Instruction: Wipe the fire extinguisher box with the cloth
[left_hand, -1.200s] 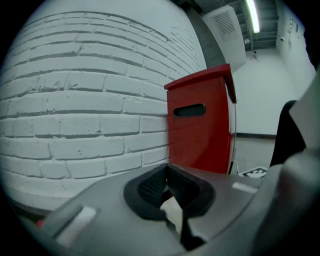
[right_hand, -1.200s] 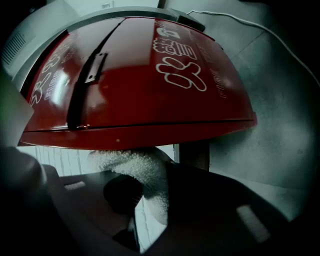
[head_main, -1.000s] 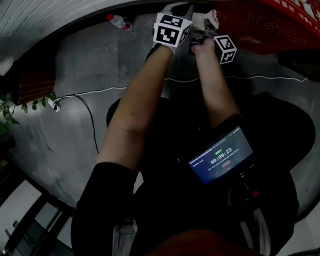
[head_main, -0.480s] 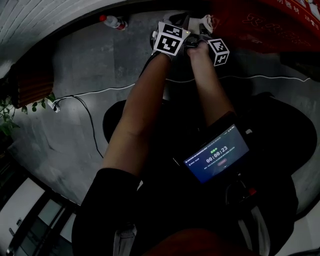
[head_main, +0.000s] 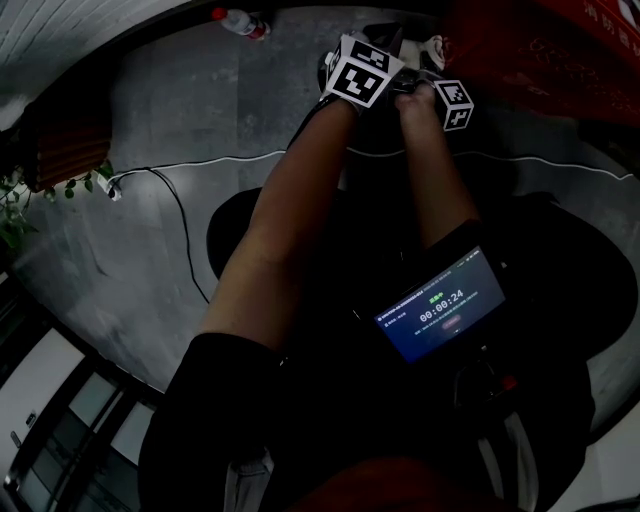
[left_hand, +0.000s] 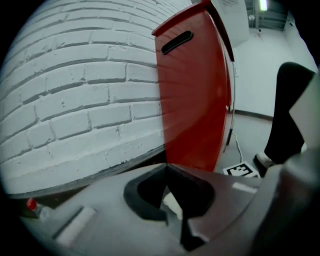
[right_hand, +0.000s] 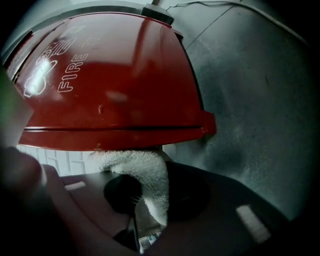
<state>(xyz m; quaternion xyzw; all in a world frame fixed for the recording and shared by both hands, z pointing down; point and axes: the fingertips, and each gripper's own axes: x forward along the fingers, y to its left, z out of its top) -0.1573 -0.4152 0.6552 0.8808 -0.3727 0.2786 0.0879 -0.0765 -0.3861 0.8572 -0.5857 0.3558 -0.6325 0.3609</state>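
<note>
The red fire extinguisher box (head_main: 545, 55) stands at the top right of the head view, against a white brick wall (left_hand: 75, 100). Its front, lettered FIRE (right_hand: 115, 75), fills the right gripper view. My right gripper (right_hand: 145, 187) is shut on a white terry cloth (right_hand: 142, 167), whose top touches the box's lower edge. In the head view the cloth (head_main: 433, 47) shows beside the right gripper (head_main: 425, 62). My left gripper (left_hand: 167, 172) is shut, close to the box's narrow red side (left_hand: 197, 95), and sits just left of the right one (head_main: 385, 38).
A clear bottle with a red cap (head_main: 238, 22) lies by the wall, also low left as the bottle (left_hand: 34, 206). A white cable (head_main: 200, 165) runs over the grey floor. A potted plant (head_main: 15, 210) stands left. A dark trouser leg and shoe (left_hand: 282, 125) is at the right.
Both grippers stay close together at the box and have shifted only slightly right in the head view. The cloth remains in the right gripper.
</note>
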